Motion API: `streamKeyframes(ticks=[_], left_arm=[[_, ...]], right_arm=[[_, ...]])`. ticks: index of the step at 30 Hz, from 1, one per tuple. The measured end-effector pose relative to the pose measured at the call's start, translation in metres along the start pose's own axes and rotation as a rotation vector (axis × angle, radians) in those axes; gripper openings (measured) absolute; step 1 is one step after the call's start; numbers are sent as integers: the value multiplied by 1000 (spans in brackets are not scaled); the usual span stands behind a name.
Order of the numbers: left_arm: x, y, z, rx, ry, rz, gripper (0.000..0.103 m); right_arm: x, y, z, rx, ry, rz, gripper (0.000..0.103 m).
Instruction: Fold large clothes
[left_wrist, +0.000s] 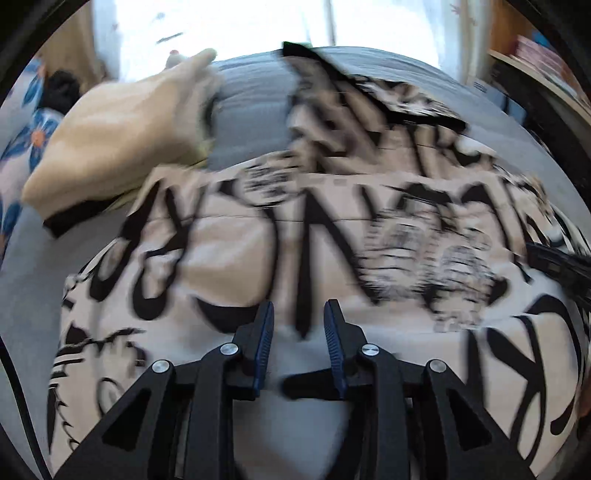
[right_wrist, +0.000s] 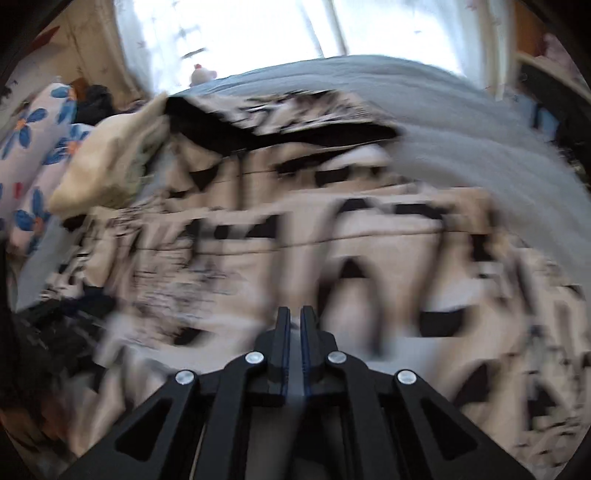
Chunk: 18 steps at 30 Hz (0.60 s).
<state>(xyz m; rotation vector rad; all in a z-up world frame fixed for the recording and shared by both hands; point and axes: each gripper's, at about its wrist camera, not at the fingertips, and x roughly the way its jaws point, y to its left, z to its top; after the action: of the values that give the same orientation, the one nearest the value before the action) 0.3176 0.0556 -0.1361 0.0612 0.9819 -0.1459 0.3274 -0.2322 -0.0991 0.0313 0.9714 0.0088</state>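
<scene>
Left gripper (left_wrist: 298, 314): jaws parted by a narrow gap, nothing seen pinched between the pads; the cloth lies beneath the tips, so this reads as a release or a reach, not a hold. Right gripper (right_wrist: 294, 321): jaws all but closed, with only a thin pale sliver in the slot. Whether that sliver is a pinched fabric edge cannot be told through the blur.

Printed garment (left_wrist: 332, 236): beige cloth with heavy black lettering, spread wide across the bed directly under both grippers. It is laid out flat, presumably so edges can be found and brought over for a fold. A bare grey patch sits at its near hem, just in front of the left fingers.

Further back, a section with a black edge band (right_wrist: 280, 133) is seen raised or turned over on the garment, so a fold looks partly made. Judged: early to mid task.

Plain cream garment (left_wrist: 122, 129) lies at the far left, overlapping the printed one's corner, probably set aside.

Grey bedsheet (left_wrist: 251, 99) is exposed beyond. Floral pillow (right_wrist: 40, 147) sits far left, with a bright curtained window (right_wrist: 240, 33) behind.
</scene>
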Motion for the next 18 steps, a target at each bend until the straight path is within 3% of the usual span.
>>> streamKeyframes(ticks=[4,7,9,10,12,18], left_arm=[[-5,39,-1,-69,6,-2,23],[-14,54,-6,-89,4,18,23],[-27,62,-12,-107,6,23,23],[-35,63,-17,-115,4,17,23],[-49,57,-26,-126,3,-27,23],[-73,3,-51,-186,14,-222,23]], right_arm=[[-7,-67,-12,28,15,-252,4],[-24,-119,-21,175,33,-243,4],[-38,-126,-24,236,39,-202,4],[-46,-119,-25,235,33,-203,11],[-61,-94,-27,204,9,-137,11],[-76,29,-35,74,-22,179,11]])
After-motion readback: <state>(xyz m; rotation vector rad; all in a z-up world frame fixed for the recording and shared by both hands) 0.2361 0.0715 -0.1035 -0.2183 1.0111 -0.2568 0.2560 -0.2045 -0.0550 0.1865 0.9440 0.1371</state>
